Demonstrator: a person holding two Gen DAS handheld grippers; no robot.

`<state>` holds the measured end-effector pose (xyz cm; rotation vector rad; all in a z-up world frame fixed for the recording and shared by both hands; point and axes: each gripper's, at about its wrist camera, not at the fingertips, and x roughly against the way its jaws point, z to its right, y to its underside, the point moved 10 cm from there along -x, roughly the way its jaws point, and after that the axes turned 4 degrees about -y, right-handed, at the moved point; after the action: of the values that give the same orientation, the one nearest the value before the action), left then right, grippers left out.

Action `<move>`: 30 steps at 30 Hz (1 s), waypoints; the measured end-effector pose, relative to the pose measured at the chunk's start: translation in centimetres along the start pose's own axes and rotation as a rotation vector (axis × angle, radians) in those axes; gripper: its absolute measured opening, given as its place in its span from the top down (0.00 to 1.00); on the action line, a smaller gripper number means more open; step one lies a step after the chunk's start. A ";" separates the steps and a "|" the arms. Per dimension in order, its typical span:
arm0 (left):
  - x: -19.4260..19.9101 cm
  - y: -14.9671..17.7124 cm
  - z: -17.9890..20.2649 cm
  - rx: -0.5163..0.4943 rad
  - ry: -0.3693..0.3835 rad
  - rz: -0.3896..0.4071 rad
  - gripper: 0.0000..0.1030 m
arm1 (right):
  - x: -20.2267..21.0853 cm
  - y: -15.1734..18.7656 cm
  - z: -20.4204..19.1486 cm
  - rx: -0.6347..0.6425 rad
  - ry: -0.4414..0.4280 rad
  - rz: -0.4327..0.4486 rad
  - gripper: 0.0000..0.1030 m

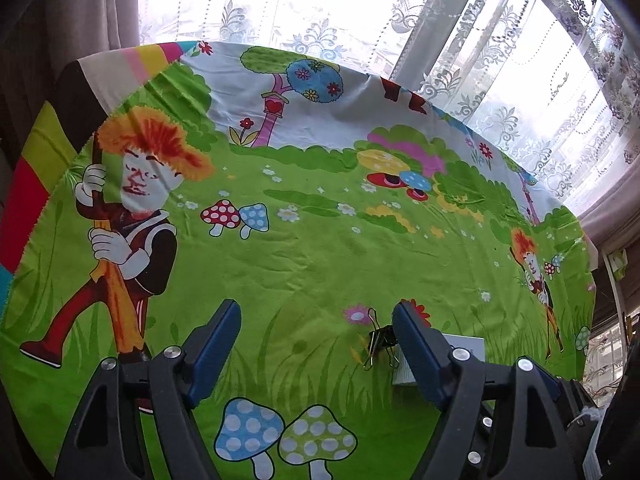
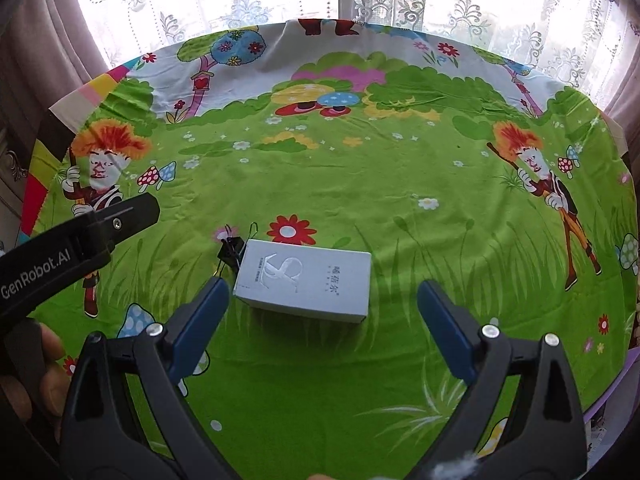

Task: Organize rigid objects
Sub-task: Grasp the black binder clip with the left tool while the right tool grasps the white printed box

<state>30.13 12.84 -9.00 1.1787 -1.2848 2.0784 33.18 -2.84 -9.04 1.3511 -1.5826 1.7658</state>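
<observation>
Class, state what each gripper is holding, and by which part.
Nothing is held. The left gripper and right gripper are both open above the cloth; box and binder clip lie untouched.

The left claw [image 1: 316, 344] fills the bottom of the frame, its blue pads spread apart with nothing between them. Just inside the right pad a black binder clip [image 1: 380, 342] lies on the worktop [image 1: 320, 248], touching a white box [image 1: 472, 350] mostly hidden behind that finger. Lace curtains [image 1: 500, 60] hang across the top.
</observation>
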 end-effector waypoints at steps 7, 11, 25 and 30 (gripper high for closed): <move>-0.8 0.1 -0.2 0.013 0.005 -0.009 0.25 | -1.4 -0.2 -0.8 0.011 -0.009 -0.008 0.07; -1.3 0.2 -0.1 0.005 0.004 -0.019 0.26 | -2.3 -0.2 -0.5 0.007 0.009 -0.021 0.07; -2.7 1.2 0.7 0.006 0.033 -0.059 0.41 | -2.3 -0.6 1.0 -0.010 0.023 0.003 0.07; -2.7 1.2 0.2 0.025 0.027 -0.055 0.41 | -2.9 -0.3 -0.8 0.017 -0.011 -0.014 0.07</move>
<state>30.84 12.33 -11.78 1.1790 -1.2034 2.0696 34.38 -1.25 -11.24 1.3782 -1.5640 1.7702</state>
